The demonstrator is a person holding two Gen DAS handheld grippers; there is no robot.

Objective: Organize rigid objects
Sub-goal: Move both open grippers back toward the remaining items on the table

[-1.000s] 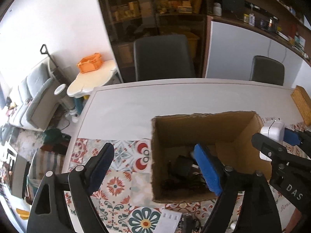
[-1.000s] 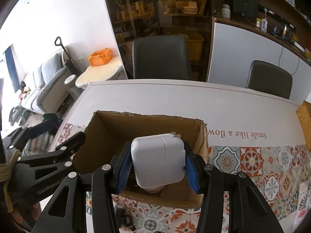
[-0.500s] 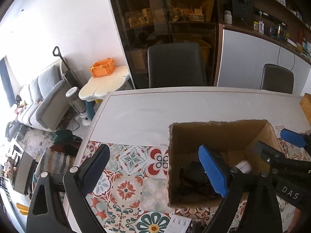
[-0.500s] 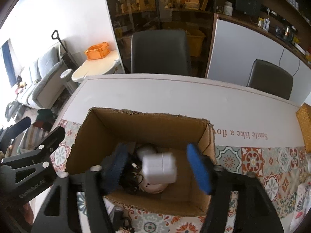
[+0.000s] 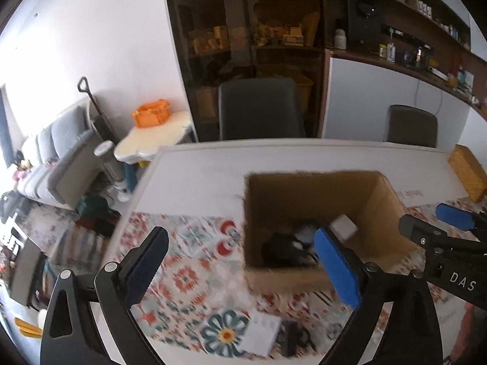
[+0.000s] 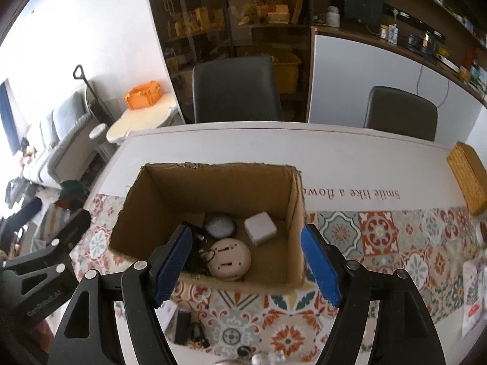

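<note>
An open cardboard box [image 6: 146, 213] [image 5: 386, 203] stands on the patterned tablecloth. Inside lie a white charger cube [image 6: 260, 227] [image 5: 343, 226], a round beige device [image 6: 229, 258], a grey rounded object [image 6: 219, 226] and black cables [image 6: 197, 252]. My right gripper [image 6: 246, 261] is open and empty, above the box's near wall. My left gripper [image 5: 243, 261] is open and empty, over the tablecloth at the box's left side. A black adapter with cable [image 6: 185, 330] [image 5: 292, 337] and a white card [image 5: 261, 333] lie in front of the box.
The table [image 6: 334, 158] has a white far half with printed words. A woven yellow box [image 6: 467, 176] sits at the right edge. Two dark chairs [image 6: 237, 88] stand behind the table. Small items [image 6: 473, 307] lie on the cloth at far right.
My right gripper opened and let go of the white charger, which dropped into the box. Both grippers have pulled back and up from the box.
</note>
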